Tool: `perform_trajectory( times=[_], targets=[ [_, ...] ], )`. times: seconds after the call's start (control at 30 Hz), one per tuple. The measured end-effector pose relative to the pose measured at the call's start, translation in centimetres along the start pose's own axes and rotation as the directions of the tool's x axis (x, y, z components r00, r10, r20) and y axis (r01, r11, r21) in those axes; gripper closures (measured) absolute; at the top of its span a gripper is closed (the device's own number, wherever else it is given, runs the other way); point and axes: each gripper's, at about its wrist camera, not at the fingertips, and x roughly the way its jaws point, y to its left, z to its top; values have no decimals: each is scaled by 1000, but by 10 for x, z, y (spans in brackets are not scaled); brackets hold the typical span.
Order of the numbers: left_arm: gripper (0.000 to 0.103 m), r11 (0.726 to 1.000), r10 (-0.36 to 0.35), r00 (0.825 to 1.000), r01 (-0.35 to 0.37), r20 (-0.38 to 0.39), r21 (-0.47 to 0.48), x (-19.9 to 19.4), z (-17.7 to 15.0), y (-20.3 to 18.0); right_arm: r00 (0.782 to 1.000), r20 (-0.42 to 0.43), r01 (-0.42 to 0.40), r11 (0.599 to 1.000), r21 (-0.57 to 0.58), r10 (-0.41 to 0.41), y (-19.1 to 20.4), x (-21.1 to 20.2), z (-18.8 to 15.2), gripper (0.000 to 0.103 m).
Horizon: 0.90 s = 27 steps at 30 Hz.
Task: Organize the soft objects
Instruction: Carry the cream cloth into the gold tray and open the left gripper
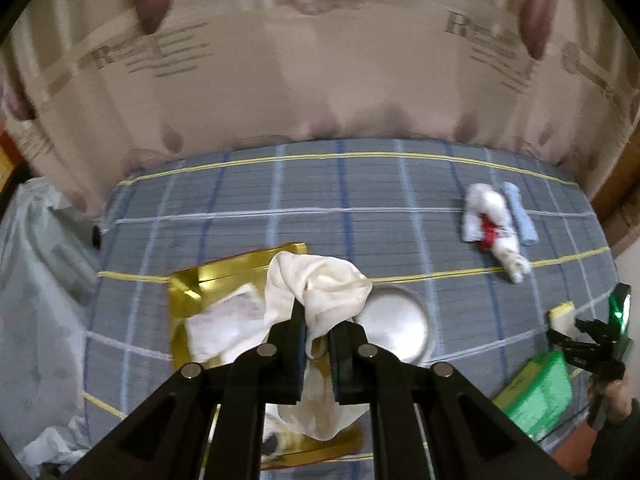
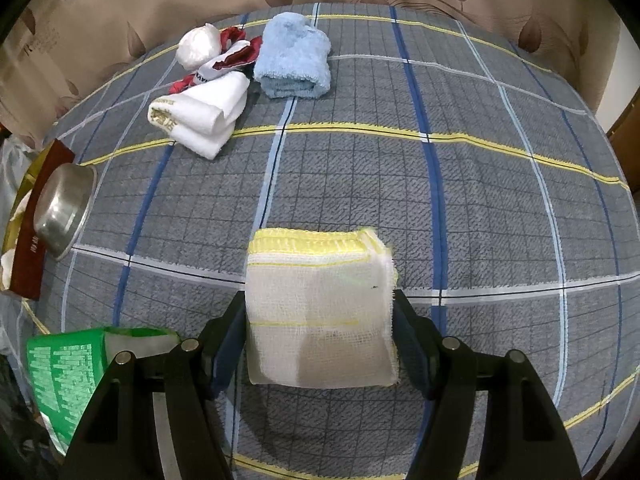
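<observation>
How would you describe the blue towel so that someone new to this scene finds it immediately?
Look at the grey checked cloth covering the surface, then at the small pile of soft things near its far edge. The fluffy light-blue folded towel lies at the right end, beside a white folded towel; it alone is blue.

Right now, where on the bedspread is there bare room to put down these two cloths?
Bare: the wide stretch right of the blue towel and beyond the gauze cloth. Crowded: the far-left pile around the white towel, and the left edge with the steel bowl and green packet.
</observation>
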Motion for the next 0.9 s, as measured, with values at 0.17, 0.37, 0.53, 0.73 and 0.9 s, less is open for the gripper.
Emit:
perform_trajectory(
  times=[0.17, 0.37, 0.53, 0.73, 0.9],
  targets=[
    [94, 997, 63, 998, -64, -10, -31, 12, -3, 34, 1000, -8, 13, 1000, 0, -13, 2, 0, 0, 37],
    [94, 992, 94, 993, -100, -72, -74, 44, -9, 69, 1000, -7, 13, 1000, 0, -13, 2, 0, 0, 37],
    [94, 988, 111, 988, -121, -103, -99, 66, -10, 83, 1000, -7, 19, 1000, 0, -19, 2, 1, 0, 36],
    [90, 981, 153, 981, -165, -118, -98, 87, -11, 94, 1000, -6, 27, 1000, -5, -27, 4, 2, -1, 36],
    [82, 983, 142, 981, -156, -134, -97, 98, -13, 100, 999, -12, 33, 999, -11, -33, 4, 2, -1, 36]
  ],
)
